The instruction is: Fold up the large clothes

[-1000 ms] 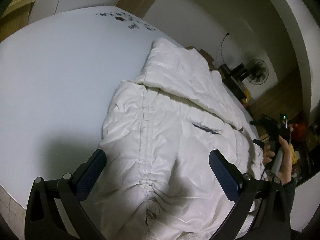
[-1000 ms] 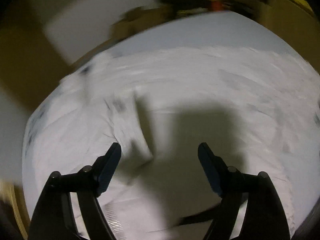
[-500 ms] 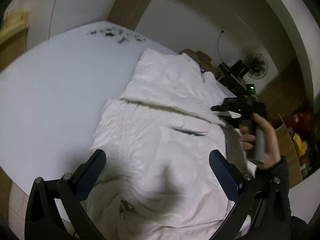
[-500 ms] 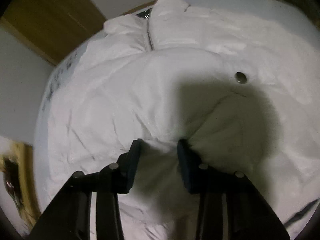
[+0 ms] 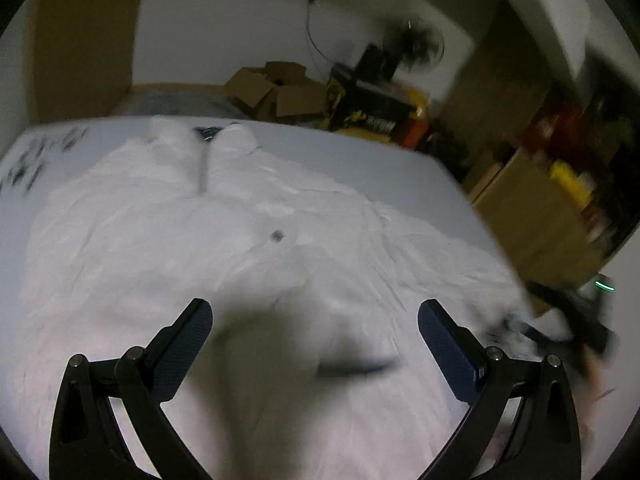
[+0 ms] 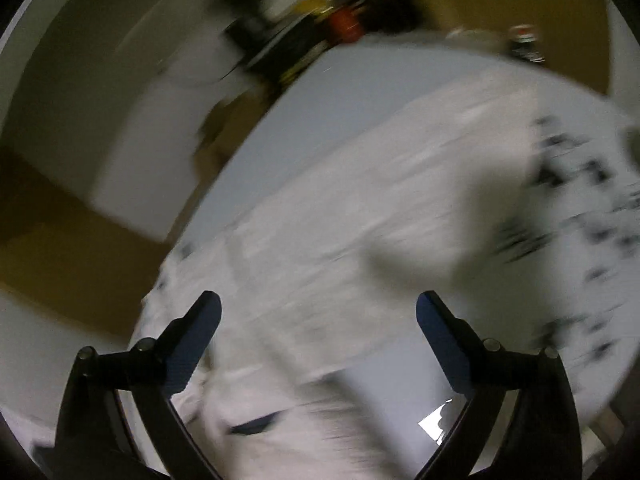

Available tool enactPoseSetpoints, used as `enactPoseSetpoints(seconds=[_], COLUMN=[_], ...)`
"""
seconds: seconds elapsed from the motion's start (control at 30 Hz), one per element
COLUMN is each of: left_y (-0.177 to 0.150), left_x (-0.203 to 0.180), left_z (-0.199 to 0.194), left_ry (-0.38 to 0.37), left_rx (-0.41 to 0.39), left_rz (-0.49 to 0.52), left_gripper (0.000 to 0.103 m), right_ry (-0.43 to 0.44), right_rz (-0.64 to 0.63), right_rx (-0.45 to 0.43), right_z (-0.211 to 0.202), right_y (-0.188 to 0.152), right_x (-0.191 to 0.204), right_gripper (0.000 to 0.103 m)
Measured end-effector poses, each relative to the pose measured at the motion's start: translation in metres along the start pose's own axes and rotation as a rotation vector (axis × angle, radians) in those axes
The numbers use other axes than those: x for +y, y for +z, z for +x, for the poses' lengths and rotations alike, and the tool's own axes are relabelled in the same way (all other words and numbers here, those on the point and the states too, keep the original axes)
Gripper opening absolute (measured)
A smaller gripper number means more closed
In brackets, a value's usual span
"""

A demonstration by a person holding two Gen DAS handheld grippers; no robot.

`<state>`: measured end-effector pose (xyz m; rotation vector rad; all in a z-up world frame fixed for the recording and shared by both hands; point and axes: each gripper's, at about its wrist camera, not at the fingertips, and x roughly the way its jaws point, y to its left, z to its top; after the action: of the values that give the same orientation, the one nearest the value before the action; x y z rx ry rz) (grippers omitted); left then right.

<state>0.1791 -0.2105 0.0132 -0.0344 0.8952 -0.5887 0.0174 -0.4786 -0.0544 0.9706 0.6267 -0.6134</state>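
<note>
A white puffer jacket (image 5: 248, 248) lies spread on the pale table (image 5: 360, 160), collar and zip at the far side, a dark snap near its middle. My left gripper (image 5: 314, 316) hovers above the jacket's near part, jaws wide apart with nothing between them. In the blurred right wrist view the same jacket (image 6: 360, 240) stretches across the table (image 6: 320, 120). My right gripper (image 6: 318, 316) is over its edge. Its jaws are opening, with only cloth below them and nothing pinched. A dark pocket slit (image 6: 256, 426) shows near its left finger.
Cardboard boxes (image 5: 276, 88), a fan (image 5: 416, 46) and stacked clutter (image 5: 380, 112) stand beyond the table's far edge. More boxes (image 5: 532, 208) sit at the right. Black scribbles (image 5: 36, 156) mark the table's left end. The other handle and hand (image 5: 576, 328) blur at the right.
The right gripper let go of the pinched jacket fold and swung away fast. The left gripper moved round to face the jacket's front; the jacket now lies spread flatter.
</note>
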Motion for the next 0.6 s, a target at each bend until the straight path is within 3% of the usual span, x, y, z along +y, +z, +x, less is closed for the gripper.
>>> enactPoseSetpoints(seconds=[0.13, 0.2, 0.3, 0.37, 0.6], left_y=[0.013, 0.013, 0.005, 0.003, 0.003], left_x=[-0.045, -0.048, -0.044, -0.042, -0.041], left_z=[0.107, 0.145, 0.171, 0.184, 0.207], left_ry=[0.25, 0.304, 0.298, 0.312, 0.292], left_rx=[0.041, 0.074, 0.089, 0.096, 0.13], left_rz=[0.163, 0.178, 0.165, 0.168, 0.156], left_gripper=[0.103, 0.103, 0.103, 0.103, 0.103], right_ry=[-0.057, -0.077, -0.095, -0.116, -0.107], right_rz=[0.1, 0.13, 0.195, 0.22, 0.238], right_rx=[-0.023, -0.034, -0.027, -0.005, 0.023], right_z=[-0.02, -0.027, -0.045, -0.035, -0.002], right_y=[0.018, 0.028, 0.044, 0.055, 0.099], right_x=[-0.075, -0.099, -0.143, -0.159, -0.177], right_gripper=[0.095, 0.093, 0.092, 0.092, 0.093])
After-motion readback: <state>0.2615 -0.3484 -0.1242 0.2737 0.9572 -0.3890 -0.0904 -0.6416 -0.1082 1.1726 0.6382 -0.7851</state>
